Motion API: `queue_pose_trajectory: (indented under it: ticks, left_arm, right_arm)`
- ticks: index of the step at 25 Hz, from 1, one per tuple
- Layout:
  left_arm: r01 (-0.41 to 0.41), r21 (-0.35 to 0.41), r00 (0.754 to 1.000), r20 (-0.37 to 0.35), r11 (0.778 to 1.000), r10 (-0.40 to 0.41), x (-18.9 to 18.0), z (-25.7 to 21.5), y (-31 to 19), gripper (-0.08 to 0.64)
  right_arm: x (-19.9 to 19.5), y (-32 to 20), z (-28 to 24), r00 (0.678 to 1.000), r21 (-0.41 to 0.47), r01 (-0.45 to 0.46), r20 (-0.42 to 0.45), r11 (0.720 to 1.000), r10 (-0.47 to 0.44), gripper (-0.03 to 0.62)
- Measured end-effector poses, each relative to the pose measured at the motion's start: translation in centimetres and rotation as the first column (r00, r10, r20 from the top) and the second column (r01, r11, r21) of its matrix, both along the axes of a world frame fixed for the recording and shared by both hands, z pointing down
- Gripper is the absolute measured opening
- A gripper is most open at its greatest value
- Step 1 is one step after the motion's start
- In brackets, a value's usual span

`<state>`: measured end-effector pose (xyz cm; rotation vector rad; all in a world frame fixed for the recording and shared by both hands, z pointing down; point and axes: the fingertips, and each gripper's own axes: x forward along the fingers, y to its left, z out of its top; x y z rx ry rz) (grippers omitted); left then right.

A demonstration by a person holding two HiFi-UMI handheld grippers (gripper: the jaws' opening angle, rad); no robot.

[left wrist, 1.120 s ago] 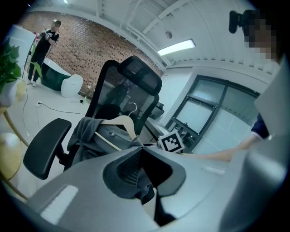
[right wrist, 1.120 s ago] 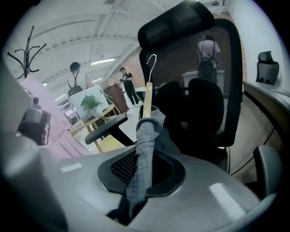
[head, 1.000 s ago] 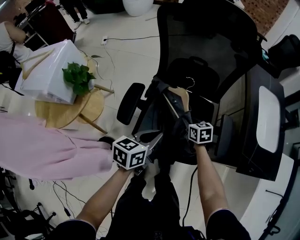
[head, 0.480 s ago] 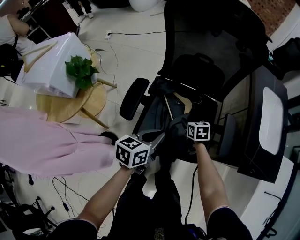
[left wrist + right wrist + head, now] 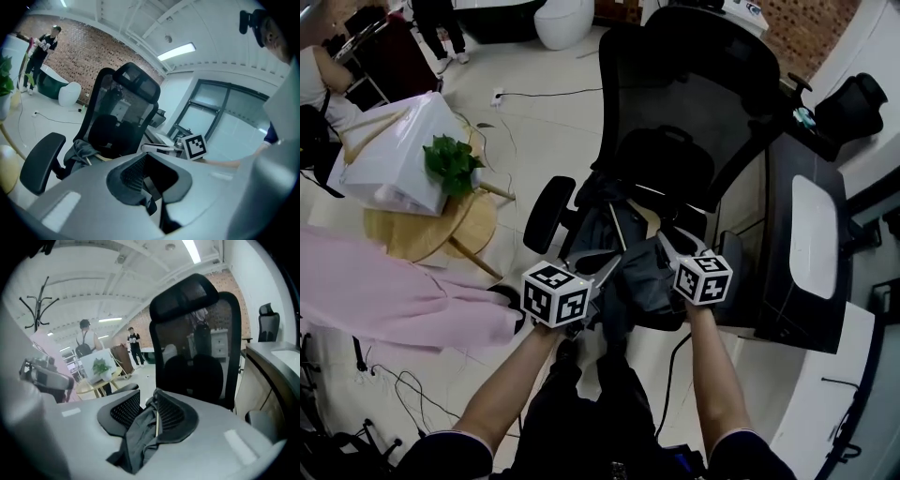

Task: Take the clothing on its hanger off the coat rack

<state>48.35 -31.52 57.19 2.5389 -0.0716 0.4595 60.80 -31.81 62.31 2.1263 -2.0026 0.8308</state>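
Note:
Dark grey clothing (image 5: 630,274) on a wooden hanger (image 5: 620,231) lies heaped on the seat of a black office chair (image 5: 694,103). My right gripper (image 5: 667,244) is over its right side. In the right gripper view a fold of the clothing (image 5: 139,439) and the hanger's wooden bar (image 5: 157,422) lie between the jaws of the right gripper (image 5: 146,414). These jaws are closing, and the left pad stands off the cloth. My left gripper (image 5: 604,268) sits at the clothing's left edge. In its own view the left gripper (image 5: 151,177) is open with nothing between the jaws.
The chair's armrest (image 5: 546,214) juts out left of the seat. A dark desk (image 5: 787,300) stands at the right. A pink garment (image 5: 384,302) hangs at the left, beyond it a round wooden table (image 5: 427,234) with a plant (image 5: 450,165). A coat rack (image 5: 39,303) stands behind.
The right gripper's jaws have come apart on the clothing, and it sits slightly nearer me. The hanger's hook no longer shows. The left gripper has hardly moved.

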Motion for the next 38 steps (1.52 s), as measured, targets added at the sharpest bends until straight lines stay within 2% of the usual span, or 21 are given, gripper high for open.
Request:
queue_pose_trajectory:
  ticks: [6, 19, 23, 38]
  left_arm:
    - [-0.009, 0.051, 0.996, -0.09, 0.999, 0.014, 0.7, -5.4, 0.2, 0.011]
    - [-0.04, 0.14, 0.973, -0.221, 0.989, 0.071, -0.6, -14.1, 2.0, 0.011]
    - [-0.043, 0.167, 0.968, -0.238, 0.985, 0.082, -0.9, -15.5, 2.0, 0.011]
    - [-0.054, 0.181, 0.96, -0.262, 0.982, 0.101, -0.8, -16.6, 2.1, 0.011]
  right_arm:
    - [-2.5, 1.2, -10.6, 0.997, 0.203, 0.05, -0.07, 0.978, -0.036, 0.006]
    - [-7.0, 2.7, -23.6, 0.987, 0.416, 0.13, -0.139, 0.9, -0.079, 0.002]
    - [-7.6, 3.1, -25.4, 0.986, 0.445, 0.136, -0.152, 0.885, -0.075, 0.0]
    - [-7.5, 2.9, -26.6, 0.98, 0.439, 0.136, -0.191, 0.888, -0.056, 0.0]
